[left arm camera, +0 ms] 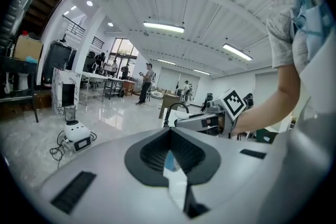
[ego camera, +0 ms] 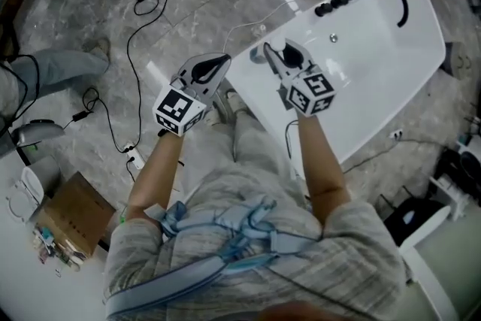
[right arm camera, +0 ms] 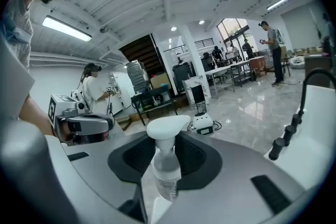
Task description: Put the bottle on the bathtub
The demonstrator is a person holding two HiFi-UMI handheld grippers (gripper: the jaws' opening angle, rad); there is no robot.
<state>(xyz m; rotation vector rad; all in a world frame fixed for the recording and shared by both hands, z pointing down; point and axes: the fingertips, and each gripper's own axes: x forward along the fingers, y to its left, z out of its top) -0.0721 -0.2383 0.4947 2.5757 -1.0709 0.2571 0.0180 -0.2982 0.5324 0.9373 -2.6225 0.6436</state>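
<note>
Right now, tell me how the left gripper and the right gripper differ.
The left gripper has its fingers shut on nothing; the right gripper has its fingers clamped on a white pump bottle. In the head view the left gripper shows against the grey floor, just off the bathtub's end; the right gripper shows against the white bathtub. Both point the same way, side by side.

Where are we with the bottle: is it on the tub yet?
Not yet. Done: the bottle is picked up, clamped upright in the right hand-held gripper. In hand: that gripper hangs by the bathtub's near corner, with the bottle resting on nothing. Left: set it on the tub and open the jaws. The left hand-held gripper is shut and empty.
</note>
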